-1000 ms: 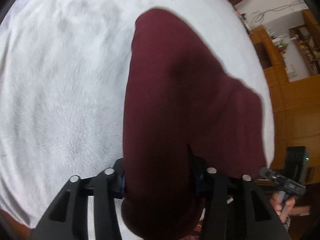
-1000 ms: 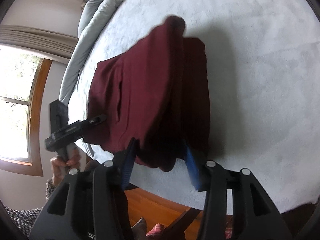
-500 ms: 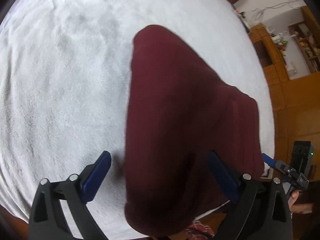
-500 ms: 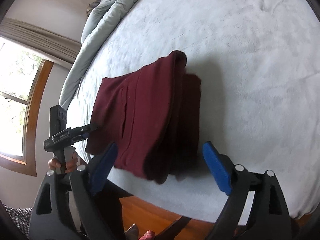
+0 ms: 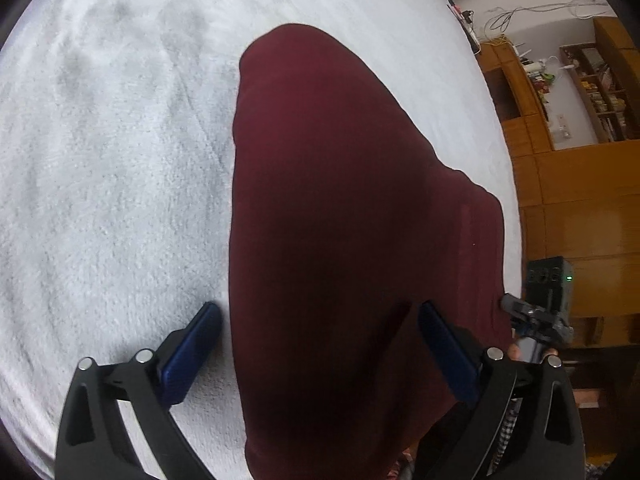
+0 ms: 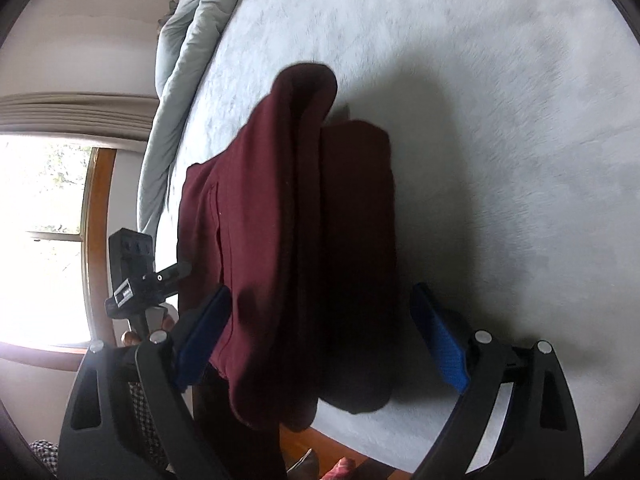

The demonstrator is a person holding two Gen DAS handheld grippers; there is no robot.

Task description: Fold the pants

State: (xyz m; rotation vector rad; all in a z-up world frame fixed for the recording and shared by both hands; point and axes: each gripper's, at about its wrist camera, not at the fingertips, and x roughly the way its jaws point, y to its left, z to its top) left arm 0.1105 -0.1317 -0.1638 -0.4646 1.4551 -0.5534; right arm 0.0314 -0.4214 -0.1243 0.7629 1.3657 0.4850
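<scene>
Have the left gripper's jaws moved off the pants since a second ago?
Yes. The left gripper has just been opening: its pads now stand apart from the pants, one over the white blanket; the fabric lies between, unpinched.

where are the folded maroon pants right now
The folded maroon pants lie on the white fuzzy bedspread at the bed's near edge, between the open jaws of both grippers, with a grey-green duvet bunched beyond.
</scene>
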